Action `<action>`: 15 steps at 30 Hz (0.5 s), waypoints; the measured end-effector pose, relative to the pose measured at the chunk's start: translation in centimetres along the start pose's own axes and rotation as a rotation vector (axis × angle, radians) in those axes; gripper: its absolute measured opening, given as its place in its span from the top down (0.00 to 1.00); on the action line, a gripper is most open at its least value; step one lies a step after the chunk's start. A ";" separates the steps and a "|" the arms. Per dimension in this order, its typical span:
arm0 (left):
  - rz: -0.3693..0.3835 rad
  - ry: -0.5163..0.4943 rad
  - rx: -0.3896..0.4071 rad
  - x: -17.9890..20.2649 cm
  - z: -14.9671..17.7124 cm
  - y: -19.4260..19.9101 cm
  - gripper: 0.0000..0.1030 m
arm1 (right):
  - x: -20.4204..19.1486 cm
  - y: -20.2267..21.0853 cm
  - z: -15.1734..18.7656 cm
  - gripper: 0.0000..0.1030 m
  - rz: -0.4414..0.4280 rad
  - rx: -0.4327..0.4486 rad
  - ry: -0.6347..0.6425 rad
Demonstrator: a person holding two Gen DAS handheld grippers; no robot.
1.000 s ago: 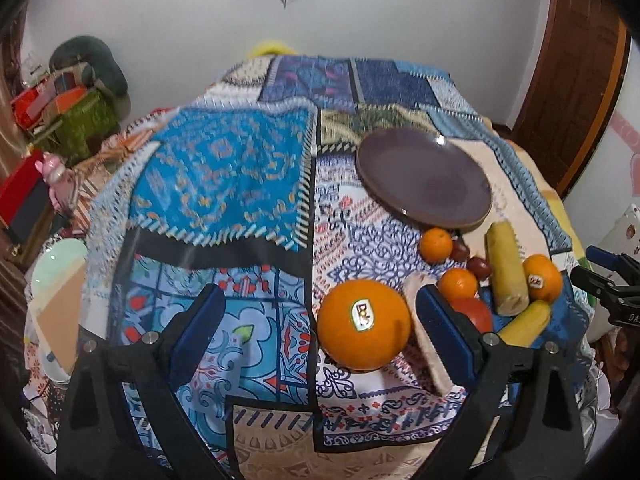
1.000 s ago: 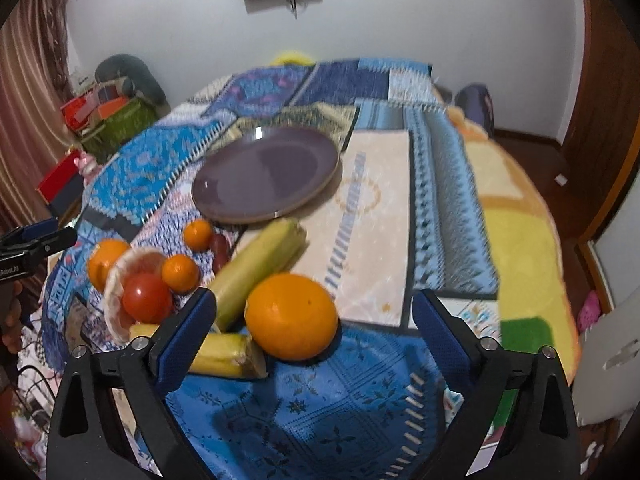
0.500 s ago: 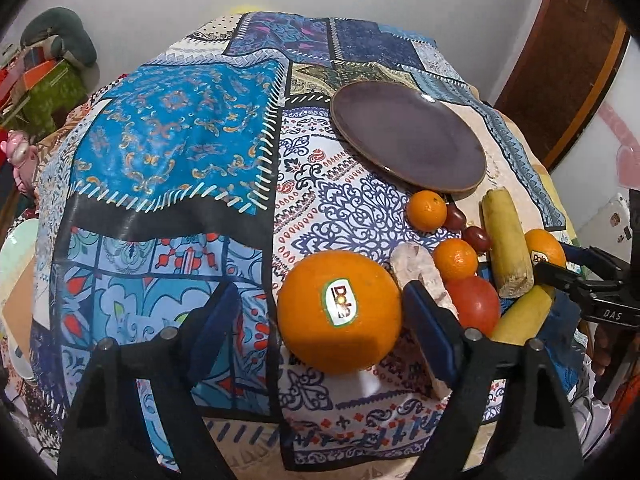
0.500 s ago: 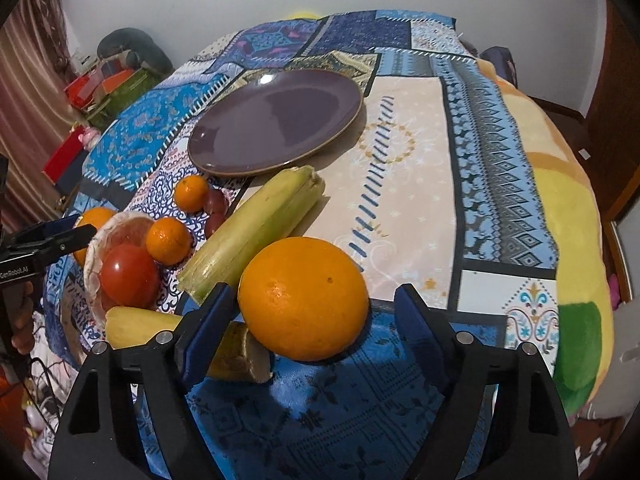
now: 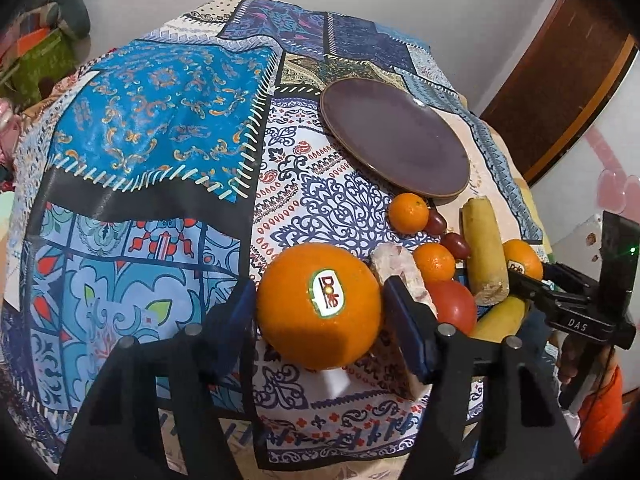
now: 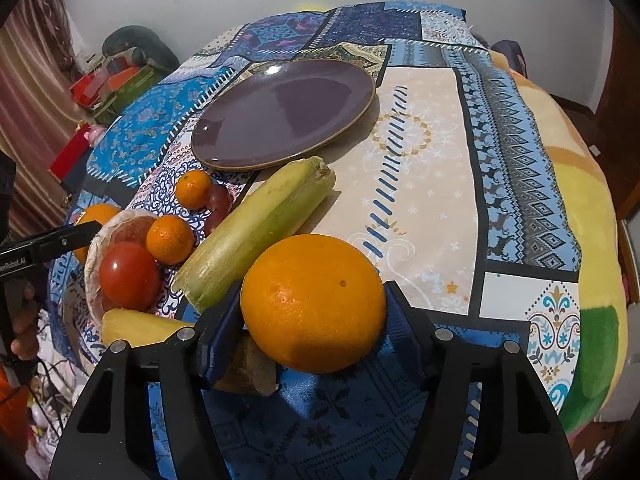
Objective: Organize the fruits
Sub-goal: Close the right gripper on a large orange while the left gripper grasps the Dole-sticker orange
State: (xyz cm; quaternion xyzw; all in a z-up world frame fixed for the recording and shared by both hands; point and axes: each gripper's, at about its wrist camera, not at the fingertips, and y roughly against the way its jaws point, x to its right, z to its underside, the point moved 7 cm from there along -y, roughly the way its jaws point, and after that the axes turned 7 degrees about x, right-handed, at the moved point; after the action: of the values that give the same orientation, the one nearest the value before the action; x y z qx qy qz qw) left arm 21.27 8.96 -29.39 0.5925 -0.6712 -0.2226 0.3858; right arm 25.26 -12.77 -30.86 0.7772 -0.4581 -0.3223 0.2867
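My left gripper [image 5: 320, 312] is shut on a large orange with a Dole sticker [image 5: 318, 306], its blue pads touching both sides. My right gripper [image 6: 314, 318] is shut on a second large orange [image 6: 313, 309]. An empty purple plate [image 5: 394, 140] lies on the patterned cloth; it also shows in the right wrist view [image 6: 284, 114]. Between the grippers lie two small mandarins [image 6: 193, 189] [image 6: 170, 239], a red tomato [image 6: 129, 275], dark grapes [image 6: 219, 200], a long green-yellow piece [image 6: 256, 232], and a yellow piece [image 6: 140, 326].
A pale shallow dish [image 6: 98, 248] holds the tomato. The patchwork cloth [image 5: 160, 128] covers the rounded table, which drops off at all sides. Boxes and bags [image 6: 116, 80] stand at the far left. A wooden door [image 5: 560, 80] is at the right.
Both grippers have moved forward and closed their jaws onto the large oranges, from wide open around them to pads touching the fruit.
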 end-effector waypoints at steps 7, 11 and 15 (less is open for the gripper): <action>-0.059 -0.029 0.004 -0.1 0.0 0.8 0.37 | 0.5 1.3 -0.6 0.39 0.039 0.043 0.008; -0.135 -0.073 0.029 -0.5 -0.3 1.7 0.38 | 0.7 2.2 -1.2 0.39 0.053 0.076 0.014; -0.150 -0.054 0.015 -1.6 -0.3 1.7 0.37 | 0.9 2.8 -1.7 0.39 0.056 0.097 0.006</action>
State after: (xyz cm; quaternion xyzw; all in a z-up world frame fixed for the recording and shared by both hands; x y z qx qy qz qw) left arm 20.48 10.93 -28.37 0.6376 -0.6368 -0.2617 0.3455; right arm 25.36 -14.46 -27.91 0.7781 -0.4938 -0.2891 0.2590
